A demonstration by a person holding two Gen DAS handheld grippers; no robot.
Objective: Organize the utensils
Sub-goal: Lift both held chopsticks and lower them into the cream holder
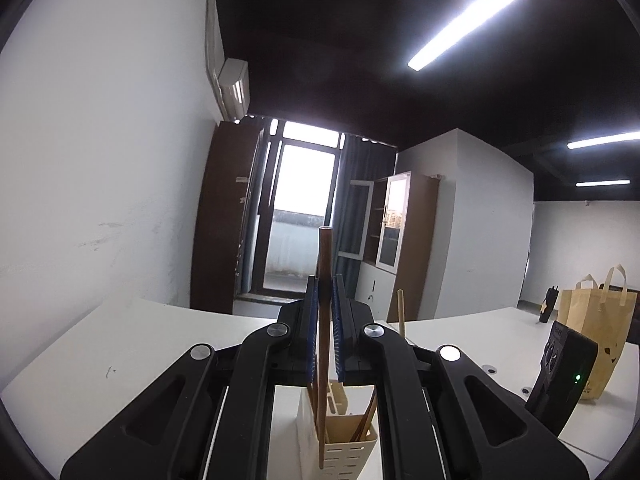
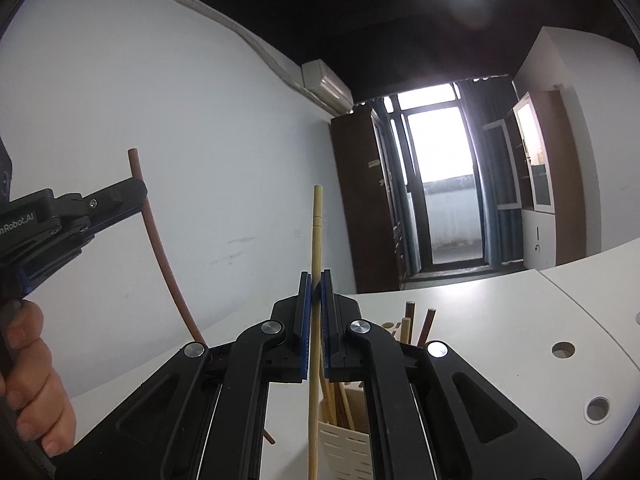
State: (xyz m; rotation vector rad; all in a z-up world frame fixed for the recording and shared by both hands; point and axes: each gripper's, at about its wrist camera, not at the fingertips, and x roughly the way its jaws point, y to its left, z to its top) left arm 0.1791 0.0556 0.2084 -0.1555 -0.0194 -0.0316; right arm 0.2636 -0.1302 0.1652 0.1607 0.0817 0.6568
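My left gripper [image 1: 325, 286] is shut on a dark brown chopstick [image 1: 324, 256] held upright, its lower end beside a cream perforated utensil holder [image 1: 348, 452] on the white table. The left gripper also shows in the right wrist view [image 2: 132, 192], still gripping the brown chopstick [image 2: 160, 248]. My right gripper [image 2: 315, 280] is shut on a light bamboo chopstick [image 2: 317, 224], upright, just left of the holder [image 2: 344, 444]. Several chopsticks [image 2: 420, 328] stand in the holder. The bamboo chopstick's top shows in the left wrist view [image 1: 400, 312].
The white table [image 1: 120, 360] spans both views, with round cable holes [image 2: 563, 349] at the right. A brown paper bag [image 1: 596, 328] and a black device [image 1: 560, 376] stand at the right. A white wall is at the left.
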